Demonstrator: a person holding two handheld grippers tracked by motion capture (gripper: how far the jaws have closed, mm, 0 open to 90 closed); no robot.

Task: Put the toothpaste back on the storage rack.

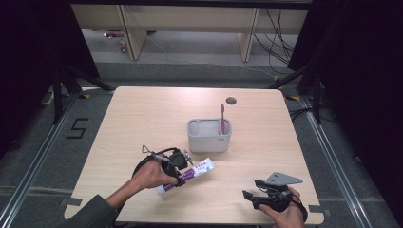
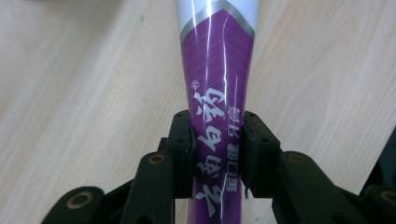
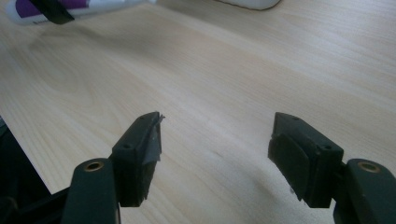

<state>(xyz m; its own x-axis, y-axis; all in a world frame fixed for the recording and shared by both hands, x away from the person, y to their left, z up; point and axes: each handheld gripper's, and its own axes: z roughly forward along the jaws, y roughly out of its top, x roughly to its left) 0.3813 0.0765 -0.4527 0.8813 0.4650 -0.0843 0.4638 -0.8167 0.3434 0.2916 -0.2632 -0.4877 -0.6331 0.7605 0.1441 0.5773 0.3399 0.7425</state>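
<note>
From the high view I saw a pale wooden worktop (image 1: 142, 114) with my two forearms coming in over its near edge. My left tool (image 1: 179, 172) sat near the middle of the near half of the worktop, and it was clamped on a purple and white toothpaste tube (image 1: 190, 174). In the left gripper view, its two black pads pressed against either side of the tube (image 2: 217, 116) on the purple printed part, with the white end running away from the camera over the wood. I could not tell whether the tube rested on the worktop or hung just above it.

My right tool (image 1: 251, 188) was close to the near right corner of the worktop, well apart from the tube. In the right gripper view its jaws stood wide apart with only bare wood between them, gripping nothing.

A grey holder (image 1: 209, 137) stood near the centre of the worktop, just beyond the tube. A pink toothbrush (image 1: 222, 116) stood upright in its right side.
</note>
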